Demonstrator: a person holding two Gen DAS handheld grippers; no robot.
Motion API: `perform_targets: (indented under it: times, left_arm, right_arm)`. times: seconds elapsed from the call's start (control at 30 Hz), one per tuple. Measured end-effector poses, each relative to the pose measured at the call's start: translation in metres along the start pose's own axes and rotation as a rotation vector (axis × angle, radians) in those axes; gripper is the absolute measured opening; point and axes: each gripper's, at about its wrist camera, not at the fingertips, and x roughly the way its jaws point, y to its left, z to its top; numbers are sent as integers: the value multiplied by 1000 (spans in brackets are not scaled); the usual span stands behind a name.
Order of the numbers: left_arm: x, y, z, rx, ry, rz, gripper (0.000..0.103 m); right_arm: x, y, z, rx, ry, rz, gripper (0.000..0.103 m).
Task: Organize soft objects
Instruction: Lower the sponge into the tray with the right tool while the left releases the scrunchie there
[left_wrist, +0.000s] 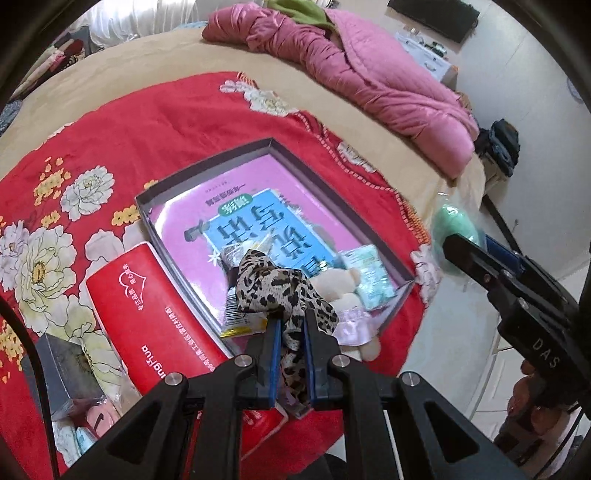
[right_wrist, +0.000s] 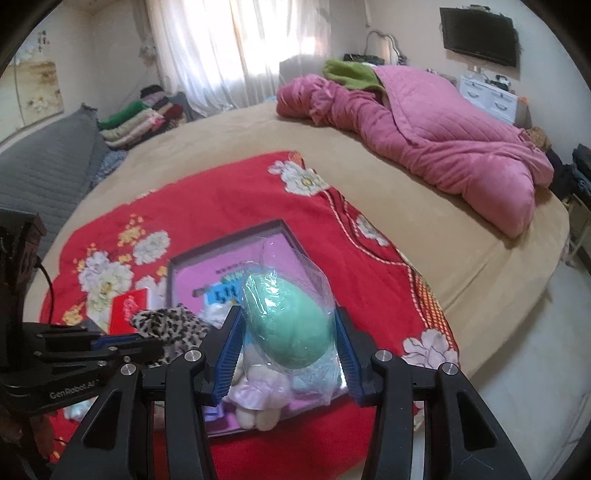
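My left gripper (left_wrist: 290, 323) is shut on a leopard-print scrunchie (left_wrist: 280, 284) and holds it over the near edge of a shallow grey box (left_wrist: 207, 162). The box holds a pink and blue book (left_wrist: 255, 225), a small plush doll (left_wrist: 347, 295) in a pink frill and a pale green packet (left_wrist: 373, 280). My right gripper (right_wrist: 288, 325) is shut on a green egg-shaped sponge in a clear bag (right_wrist: 291, 321), above the box (right_wrist: 229, 240) and the doll (right_wrist: 258, 398). The scrunchie (right_wrist: 170, 328) shows at left in the right wrist view.
The box lies on a red flowered blanket (left_wrist: 147, 125) on a tan bed (right_wrist: 369, 177). A red tissue pack (left_wrist: 155, 310) and a grey carton (left_wrist: 62, 373) lie left of the box. A pink quilt (right_wrist: 443, 144) lies at the far right. Folded clothes (right_wrist: 144, 118) sit at the back left.
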Motion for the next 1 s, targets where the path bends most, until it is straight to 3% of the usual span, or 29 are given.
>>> perform_targets:
  times: [0.4, 1.0]
  left_arm:
    - [36, 8, 1, -4, 66, 12, 11]
    - [47, 5, 4, 57, 58, 90, 11]
  right_arm:
    - [47, -22, -21, 25, 115, -67, 50]
    - [95, -25, -36, -16, 195, -166, 50]
